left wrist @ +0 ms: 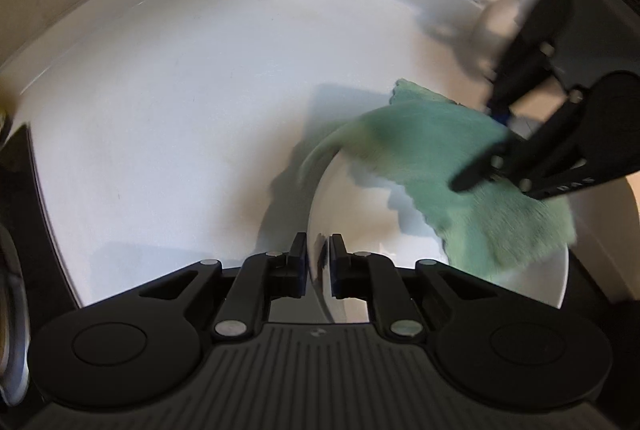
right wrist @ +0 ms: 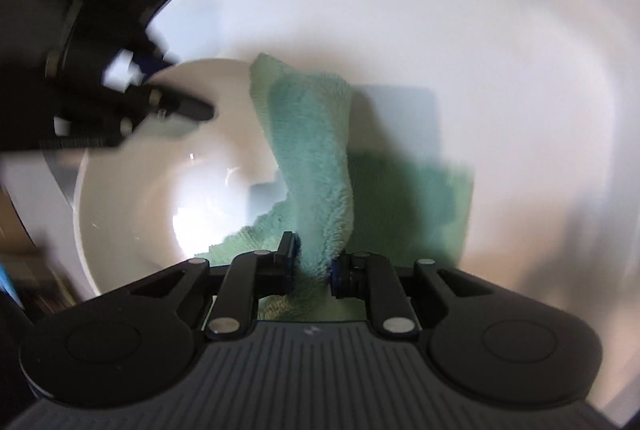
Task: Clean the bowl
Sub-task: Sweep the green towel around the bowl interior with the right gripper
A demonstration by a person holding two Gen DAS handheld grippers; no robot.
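- Left gripper (left wrist: 318, 262): fingers clamped on the bowl (left wrist: 360, 222) rim, bowl held above the white desk (left wrist: 160, 110).
- Right gripper (right wrist: 314, 270): fingers pinch the green cloth (right wrist: 316, 158), draped into the bowl.

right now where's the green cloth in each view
Left wrist view: the green cloth is right of centre, draped over the white bowl, pinched by the right claw.
Right wrist view: it is at centre, rising from that claw.
Shared landmark: the white bowl, its rim gripped by the left claw.
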